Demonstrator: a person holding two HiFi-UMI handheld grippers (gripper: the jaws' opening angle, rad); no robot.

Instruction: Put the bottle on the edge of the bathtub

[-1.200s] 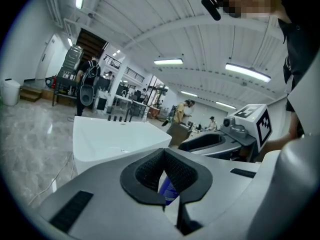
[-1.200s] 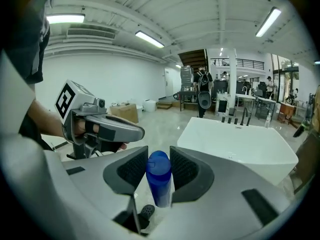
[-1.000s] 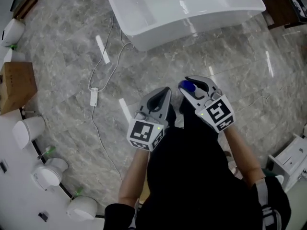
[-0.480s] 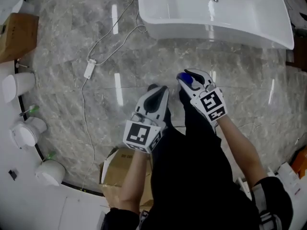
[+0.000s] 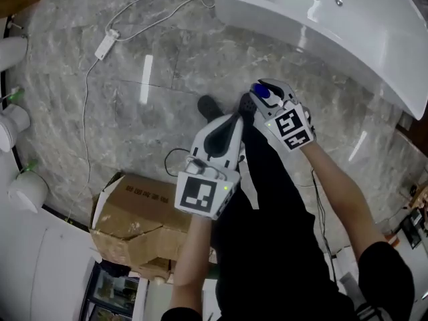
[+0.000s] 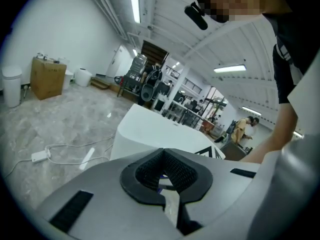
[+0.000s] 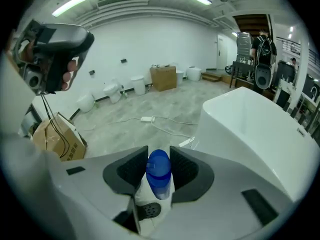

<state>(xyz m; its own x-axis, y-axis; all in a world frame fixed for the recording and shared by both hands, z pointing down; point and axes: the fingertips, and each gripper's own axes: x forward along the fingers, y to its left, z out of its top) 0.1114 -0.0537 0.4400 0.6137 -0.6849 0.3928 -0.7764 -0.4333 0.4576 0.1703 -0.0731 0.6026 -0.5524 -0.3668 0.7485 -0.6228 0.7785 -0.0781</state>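
My right gripper [image 5: 265, 99] [image 7: 159, 171] is shut on a white bottle with a blue cap [image 7: 159, 170] [image 5: 263, 92], which stands up between the dark pads. The white bathtub [image 5: 348, 32] [image 7: 255, 129] lies ahead and to the right, its rim [image 5: 374, 79] still some way from the bottle. My left gripper [image 5: 222, 136] [image 6: 167, 176] is held beside the right one over the marble floor, its jaws closed together with nothing between them. The bathtub [image 6: 160, 134] shows past the left jaws too.
A torn cardboard box [image 5: 134, 219] sits on the floor at my left side. A white cable with an adapter [image 5: 107, 42] trails across the marble. White toilets [image 5: 13, 122] line the left wall. A dark shoe [image 5: 208, 105] shows near the grippers.
The view has swung: the bathtub has moved to the upper right, and the cardboard box has come into view at lower left. Both grippers keep their hold and relative places.
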